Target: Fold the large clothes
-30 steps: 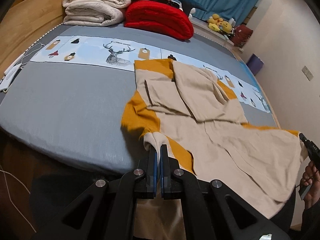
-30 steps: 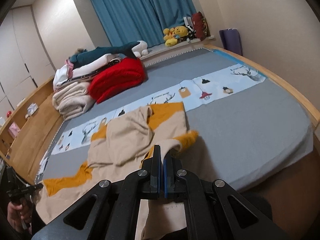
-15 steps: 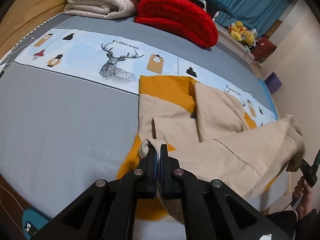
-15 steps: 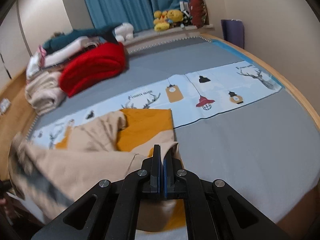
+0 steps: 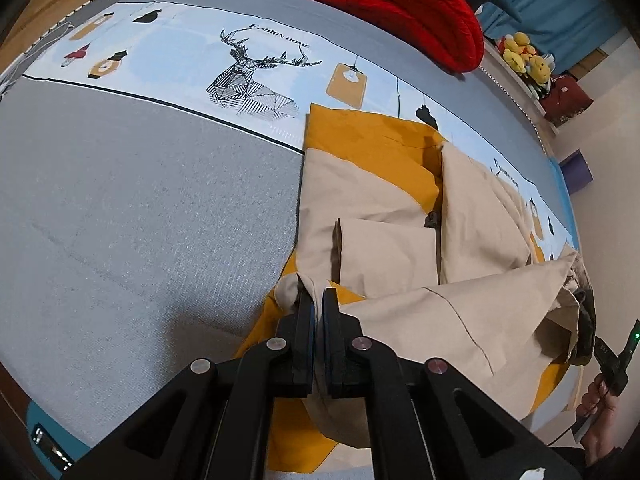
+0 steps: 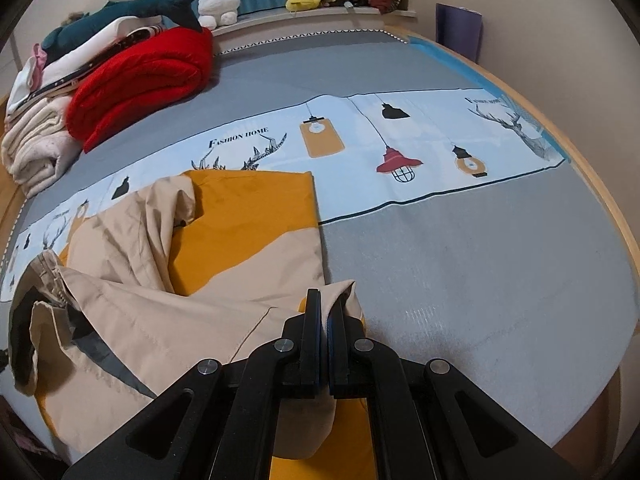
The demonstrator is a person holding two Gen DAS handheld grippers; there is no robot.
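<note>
My left gripper (image 5: 318, 300) pinches a bunched hem corner of the beige-and-mustard jacket (image 5: 384, 208), its jaws just starting to part with cloth still between them. My right gripper (image 6: 325, 304) is pressed together on the other hem corner. The jacket lies on the near half of the grey bed (image 6: 460, 264), its far edge over the printed strip (image 6: 420, 140).

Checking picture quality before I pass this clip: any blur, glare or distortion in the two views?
Left wrist view: sharp, strong fisheye bending of the bed, dark corners, a soft shadow beside the claw. Right wrist view: equally sharp, the printed band curves, dim even room light, no glare on the jacket.
</note>
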